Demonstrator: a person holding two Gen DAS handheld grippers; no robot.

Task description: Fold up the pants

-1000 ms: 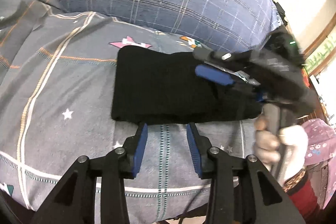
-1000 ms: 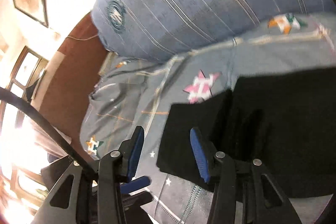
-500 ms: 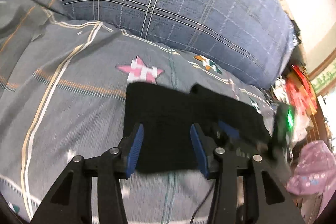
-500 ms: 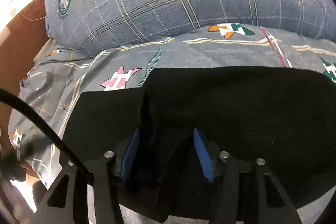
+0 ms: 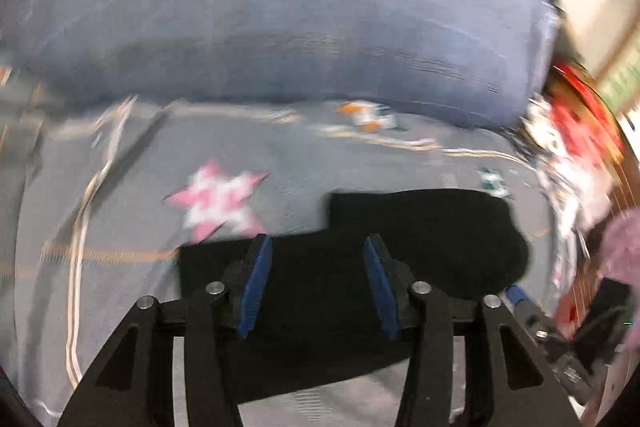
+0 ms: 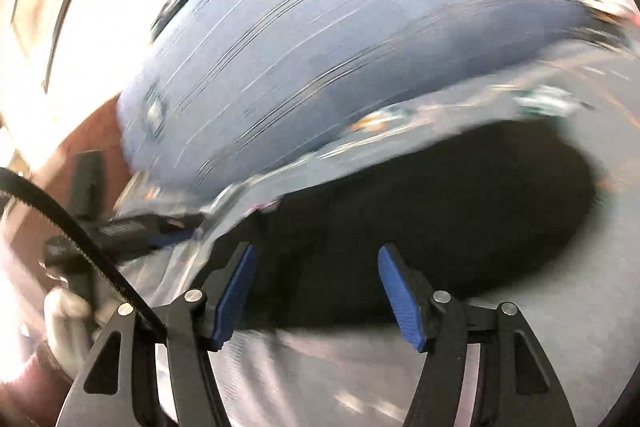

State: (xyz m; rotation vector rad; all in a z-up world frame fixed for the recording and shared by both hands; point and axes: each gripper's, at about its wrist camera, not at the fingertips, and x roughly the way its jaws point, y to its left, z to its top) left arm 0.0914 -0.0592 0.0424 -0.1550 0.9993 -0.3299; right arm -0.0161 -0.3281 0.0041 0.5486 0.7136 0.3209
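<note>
The black pants (image 5: pixel 420 239) lie folded into a compact rectangle on the grey star-print bedsheet (image 5: pixel 120 187). My left gripper (image 5: pixel 318 267) is open and empty, its blue pads over the near edge of the pants. In the right wrist view the pants (image 6: pixel 440 211) lie just ahead of my right gripper (image 6: pixel 316 287), which is open and empty at their near edge. Both views are motion-blurred. The left gripper also shows in the right wrist view (image 6: pixel 132 227), at the left beside the pants.
A large blue plaid pillow (image 5: pixel 280 19) lies behind the pants, also in the right wrist view (image 6: pixel 340 39). Red and white clutter (image 5: pixel 576 131) and a pink item (image 5: pixel 624 247) sit at the right. A wooden headboard (image 6: pixel 80 147) is at the left.
Both grippers have moved and the views are now blurred. The right gripper has pulled back from over the pants to their near edge. The left gripper has moved closer over the pants.
</note>
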